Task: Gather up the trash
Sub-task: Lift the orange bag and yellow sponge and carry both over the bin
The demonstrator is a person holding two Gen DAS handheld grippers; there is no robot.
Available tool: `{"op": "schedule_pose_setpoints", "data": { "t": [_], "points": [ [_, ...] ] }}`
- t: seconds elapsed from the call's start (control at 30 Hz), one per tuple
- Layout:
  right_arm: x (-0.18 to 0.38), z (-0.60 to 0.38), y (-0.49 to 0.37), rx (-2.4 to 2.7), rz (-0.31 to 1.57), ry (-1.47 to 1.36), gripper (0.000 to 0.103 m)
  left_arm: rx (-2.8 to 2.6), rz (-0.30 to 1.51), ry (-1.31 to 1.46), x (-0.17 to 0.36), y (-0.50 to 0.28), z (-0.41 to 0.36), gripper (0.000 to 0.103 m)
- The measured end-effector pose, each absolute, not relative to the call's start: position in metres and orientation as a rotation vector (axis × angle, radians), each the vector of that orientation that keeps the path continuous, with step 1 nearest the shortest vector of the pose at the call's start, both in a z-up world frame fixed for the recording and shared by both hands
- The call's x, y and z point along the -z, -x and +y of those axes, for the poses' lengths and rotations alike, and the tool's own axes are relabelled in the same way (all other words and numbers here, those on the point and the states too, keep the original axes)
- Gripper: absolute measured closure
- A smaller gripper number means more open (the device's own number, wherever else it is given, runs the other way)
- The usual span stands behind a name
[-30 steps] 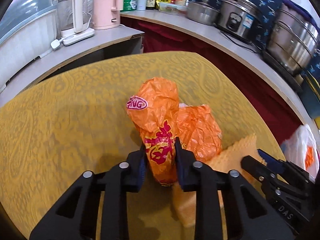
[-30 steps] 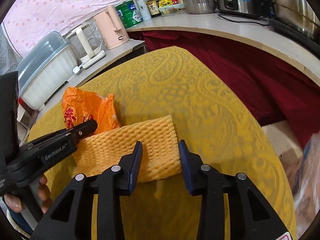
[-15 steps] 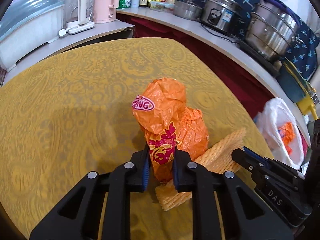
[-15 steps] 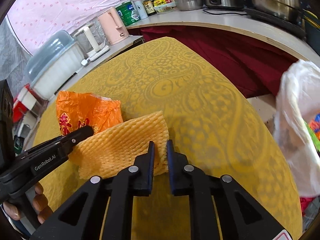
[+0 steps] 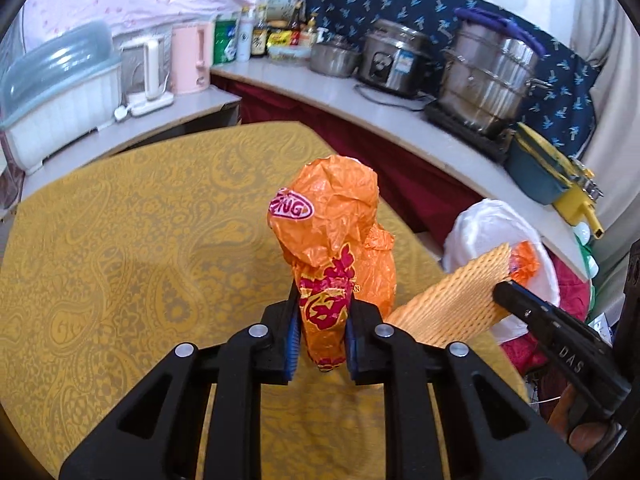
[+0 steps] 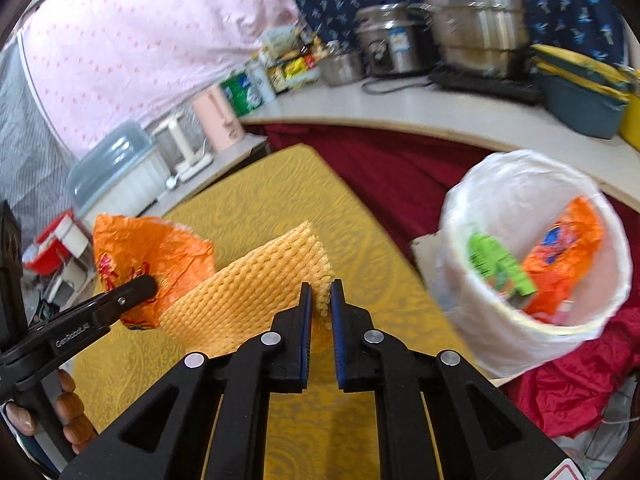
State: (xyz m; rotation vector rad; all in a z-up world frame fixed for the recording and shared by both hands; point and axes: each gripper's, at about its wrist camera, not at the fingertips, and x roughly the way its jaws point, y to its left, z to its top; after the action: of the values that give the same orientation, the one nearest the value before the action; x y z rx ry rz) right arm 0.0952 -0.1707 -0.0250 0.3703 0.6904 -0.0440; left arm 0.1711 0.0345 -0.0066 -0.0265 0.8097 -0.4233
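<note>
My left gripper [image 5: 320, 316] is shut on a crumpled orange plastic bag [image 5: 332, 232] with red print, held up above the yellow table [image 5: 120, 240]. My right gripper [image 6: 321, 300] is shut on the corner of a yellow foam net sleeve [image 6: 248, 292], also lifted off the table. In the right wrist view the orange bag [image 6: 148, 248] hangs to the left, pinched by the left gripper [image 6: 146, 286]. In the left wrist view the foam sleeve [image 5: 456, 300] sticks out from the right gripper [image 5: 498, 290]. A bin lined with a white bag [image 6: 536, 240] stands off the table's right edge.
The bin holds a green carton [image 6: 500, 264] and an orange wrapper [image 6: 560, 252]. Behind runs a counter [image 5: 400, 120] with a rice cooker [image 5: 394, 62], steel pots [image 5: 488, 76], a pink kettle [image 5: 190, 58] and bottles. Red cloth [image 6: 580, 380] lies beside the bin. A hand [image 6: 68, 412] holds the left gripper.
Both grippers rose off the table and moved right toward the bin, carrying the orange bag and the foam sleeve. The right gripper shut on the sleeve's corner. The bin came into view.
</note>
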Motion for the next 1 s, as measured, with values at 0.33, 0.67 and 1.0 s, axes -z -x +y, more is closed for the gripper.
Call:
{"op": "schedule_pose_setpoints", "data": {
  "t": [0.33, 0.67, 1.0],
  "points": [
    [-0.014, -0.237, -0.046, 0.158, 0.563, -0.412, 0.094, 0.499, 0.734, -0.007, -0.033, -0.14, -0.01, 0.086],
    [-0.04, -0.289, -0.01, 0.26, 0.473, -0.419, 0.094, 0.573, 0.709, -0.069, -0.045, -0.119, -0.062, 0.086],
    [-0.05, -0.328, 0.014, 0.343, 0.421, -0.417, 0.094, 0.655, 0.703, -0.128, -0.044, -0.106, -0.122, 0.085]
  ]
}}
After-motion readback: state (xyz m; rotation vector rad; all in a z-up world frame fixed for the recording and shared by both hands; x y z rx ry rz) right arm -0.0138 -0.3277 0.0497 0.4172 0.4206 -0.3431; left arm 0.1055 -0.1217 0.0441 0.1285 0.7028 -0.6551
